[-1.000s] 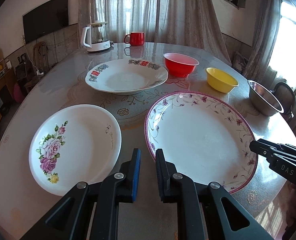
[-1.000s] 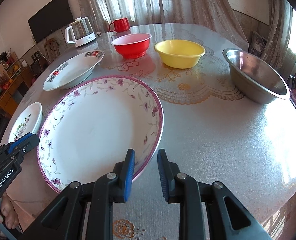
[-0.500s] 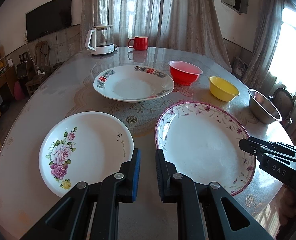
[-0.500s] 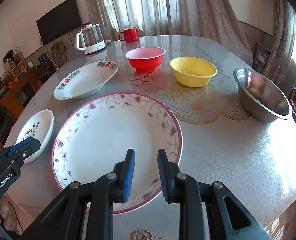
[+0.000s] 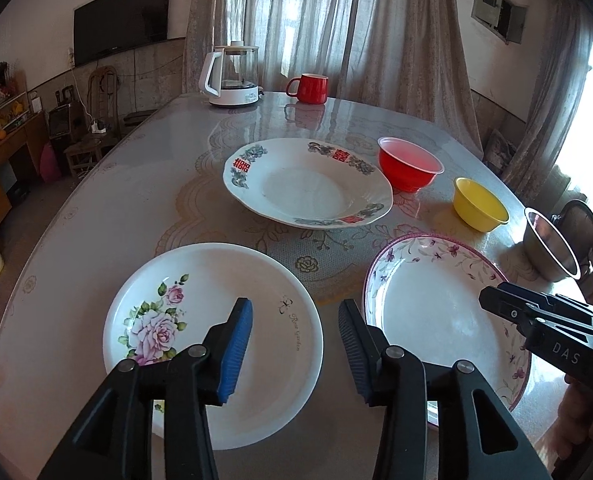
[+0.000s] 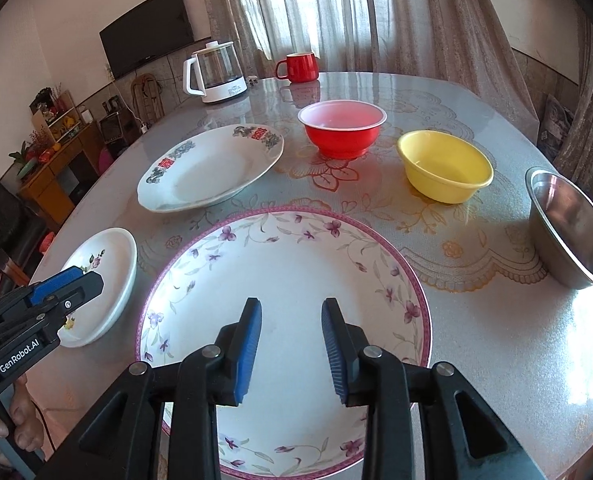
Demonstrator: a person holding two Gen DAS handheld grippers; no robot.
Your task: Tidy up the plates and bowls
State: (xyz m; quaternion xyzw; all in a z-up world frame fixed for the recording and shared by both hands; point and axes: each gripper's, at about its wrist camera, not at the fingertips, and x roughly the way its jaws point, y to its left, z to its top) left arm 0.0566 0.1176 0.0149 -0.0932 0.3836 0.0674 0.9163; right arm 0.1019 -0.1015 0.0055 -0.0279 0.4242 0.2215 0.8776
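On the round patterned table [image 6: 496, 340]: red plastic bowl [image 6: 342, 128], yellow plastic bowl [image 6: 444, 166], steel bowl [image 6: 572, 228], all empty. Left gripper [image 5: 294, 330] gapes above white rose-printed plate [image 5: 212, 320]; right gripper [image 6: 292, 338] gapes above purple-rimmed floral plate [image 6: 284, 280], gripping nothing.

The left gripper [image 5: 295, 322] hangs with jaws apart above the gap between the rose plate [image 5: 200, 292] and the purple-rimmed plate [image 5: 428, 300]. Beyond lie a third plate [image 5: 308, 184], a red bowl [image 5: 410, 164], a yellow bowl [image 5: 480, 204] and a steel bowl [image 5: 552, 244]. The right gripper [image 5: 536, 320] enters at right.
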